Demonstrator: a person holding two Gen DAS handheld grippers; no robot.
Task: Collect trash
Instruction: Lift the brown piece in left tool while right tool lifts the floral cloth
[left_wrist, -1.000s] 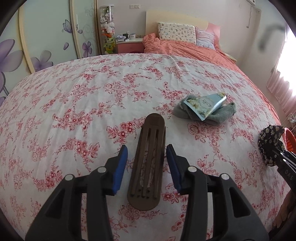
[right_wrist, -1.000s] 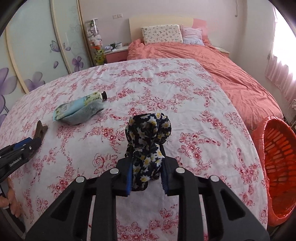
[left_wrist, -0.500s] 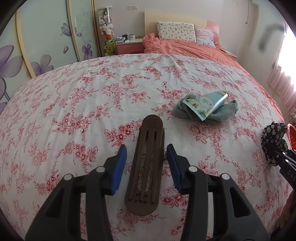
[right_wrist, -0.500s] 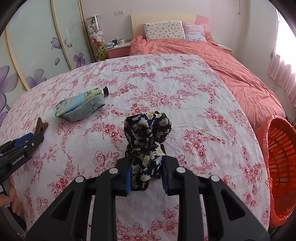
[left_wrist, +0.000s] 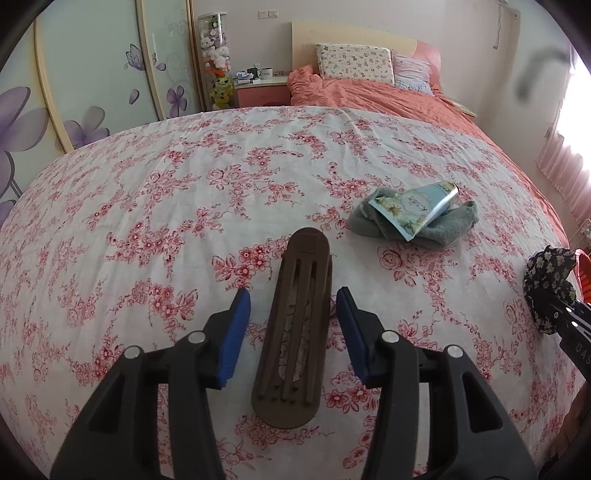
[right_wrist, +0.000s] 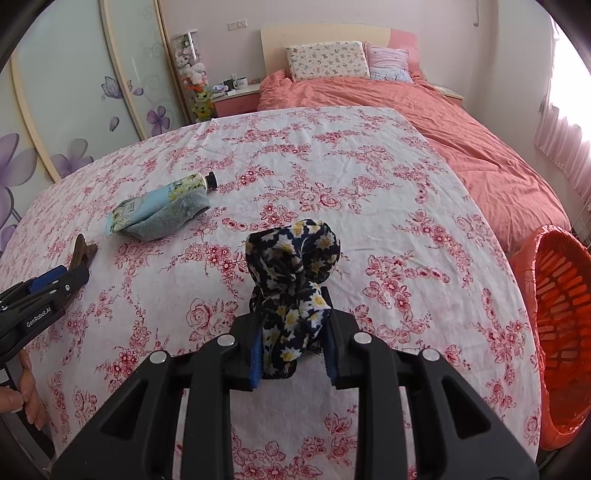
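**Ana:** Bedroom first: a wide floral sheet (right_wrist: 332, 177), thin white cotton printed with red roses, is spread over a flat surface at the foot of a bed with a rumpled coral duvet (right_wrist: 480, 147). How far along is the collecting?

**Ben:** Early, I'd judge. The orange basket (right_wrist: 554, 325), slatted plastic with what looks like a matching liner, stands just off the sheet's right edge, and the part I can see holds nothing. Four things are out on the sheet.

**Ana:** Biggest to smallest?

**Ben:** A grey terry cloth (right_wrist: 170, 221), soft and bunched, with a glossy pale-blue tube (right_wrist: 159, 201) lying across it, flat crimped tail and a small dark cap. Then a navy fabric bundle (right_wrist: 291, 273) with yellow daisies, knotted into a knob. Then a brown slotted piece (left_wrist: 295, 328), hard, long and round-ended, lying flat.

**Ana:** And the tongs?

**Ben:** The right gripper (right_wrist: 293, 354) has the bundle's lower end between its blue pads, which are easing apart; the cloth touches both. The left gripper (left_wrist: 293, 328) straddles the brown piece with clear gaps either side, widening too, so nothing is gripped.

**Ana:** So everything is left?

**Ben:** All four, seemingly.
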